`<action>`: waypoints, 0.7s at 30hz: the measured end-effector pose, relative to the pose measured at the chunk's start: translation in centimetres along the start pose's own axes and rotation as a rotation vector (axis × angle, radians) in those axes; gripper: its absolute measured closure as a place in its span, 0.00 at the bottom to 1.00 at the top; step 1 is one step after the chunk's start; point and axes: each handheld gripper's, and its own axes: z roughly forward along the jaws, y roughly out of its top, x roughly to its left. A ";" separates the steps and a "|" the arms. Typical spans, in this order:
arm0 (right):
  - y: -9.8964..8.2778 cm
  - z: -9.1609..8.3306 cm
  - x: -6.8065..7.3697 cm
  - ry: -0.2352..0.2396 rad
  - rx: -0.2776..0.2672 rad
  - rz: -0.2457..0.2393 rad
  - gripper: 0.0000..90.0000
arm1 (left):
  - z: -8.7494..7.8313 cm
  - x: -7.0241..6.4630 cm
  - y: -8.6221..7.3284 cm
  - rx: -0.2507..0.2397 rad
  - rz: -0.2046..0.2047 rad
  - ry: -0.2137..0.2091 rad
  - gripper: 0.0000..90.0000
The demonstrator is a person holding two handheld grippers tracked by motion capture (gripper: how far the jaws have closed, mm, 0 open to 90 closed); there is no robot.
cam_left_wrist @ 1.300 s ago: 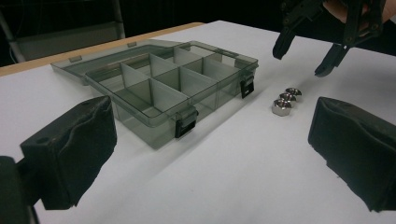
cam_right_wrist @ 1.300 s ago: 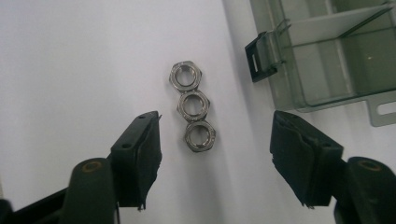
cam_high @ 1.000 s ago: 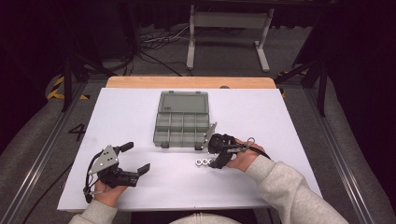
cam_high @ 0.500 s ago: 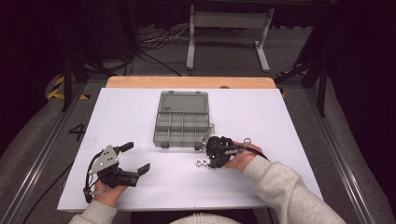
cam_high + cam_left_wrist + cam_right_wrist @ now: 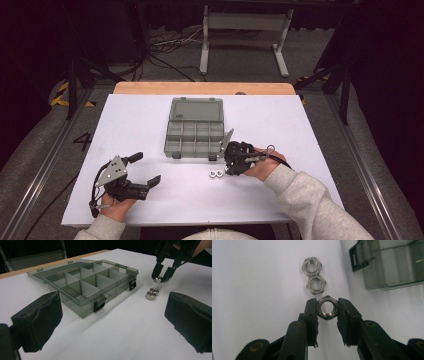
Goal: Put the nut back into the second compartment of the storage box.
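Note:
A steel hex nut (image 5: 327, 307) sits pinched between the pads of my right gripper (image 5: 327, 308), just above the white table; the same nut (image 5: 157, 279) hangs in that gripper (image 5: 161, 277) in the left gripper view. Two more hex nuts (image 5: 314, 275) lie touching each other on the table just beyond it, and show as nuts (image 5: 216, 173) in the high view. My right gripper (image 5: 231, 167) is beside the front right corner of the open smoky-grey compartment box (image 5: 195, 131). My left gripper (image 5: 145, 172) rests at the front left, open and holding nothing, its pads (image 5: 40, 320) wide apart.
The compartment box (image 5: 85, 285) has its lid laid flat behind it and black latches on its front wall. The white table sheet (image 5: 300, 130) ends at a wooden strip at the far edge. Metal stand legs and cables lie on the floor beyond.
My right gripper has shifted slightly left and down toward the loose nuts. The left gripper has not moved.

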 end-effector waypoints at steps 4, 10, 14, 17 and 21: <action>0.8 -1.7 -0.4 -0.016 -0.031 0.002 0.78 | 0.0 0.0 0.0 0.000 0.000 -0.001 0.02; 2.3 -3.6 -1.5 -0.044 -0.070 0.003 0.78 | -0.1 0.0 0.0 -0.004 -0.003 -0.002 0.02; 3.8 -4.4 -2.5 -0.055 -0.084 0.003 0.78 | -0.1 0.1 0.0 -0.003 -0.009 -0.004 0.03; 4.6 -4.5 -3.1 -0.054 -0.090 0.000 0.78 | 0.0 0.1 0.0 -0.003 -0.011 -0.006 0.02; 6.2 -4.5 -4.1 -0.054 -0.094 0.005 0.78 | 0.0 0.1 0.0 -0.003 -0.008 -0.006 0.02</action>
